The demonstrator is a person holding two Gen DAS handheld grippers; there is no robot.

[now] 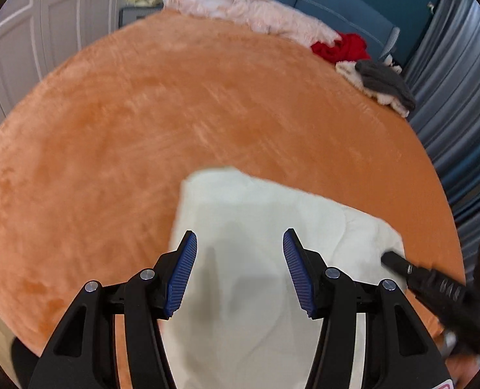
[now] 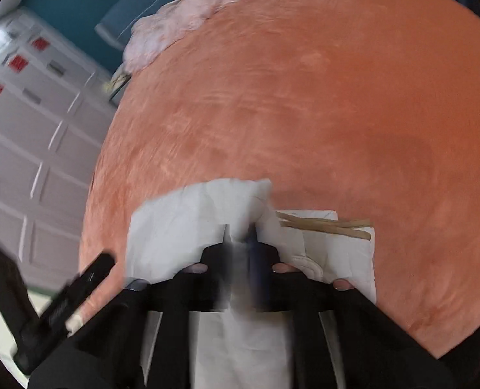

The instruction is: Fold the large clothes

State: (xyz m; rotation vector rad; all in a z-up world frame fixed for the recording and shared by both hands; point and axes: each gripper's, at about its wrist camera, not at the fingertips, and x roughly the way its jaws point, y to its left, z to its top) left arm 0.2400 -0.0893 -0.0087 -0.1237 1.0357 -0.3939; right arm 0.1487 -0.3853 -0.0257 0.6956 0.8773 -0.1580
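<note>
Your right gripper (image 2: 240,236) is clenched on a fold of the white garment (image 1: 256,227) lying at the near edge of the orange bedspread (image 1: 175,113), seemingly to carry it over, while your left gripper (image 1: 240,253) hovers released above it, holding nothing.

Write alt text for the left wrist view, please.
The open left gripper hovers over a folded white garment lying on an orange plush bedspread. Pink, red and grey clothes are piled along the far edge.
</note>
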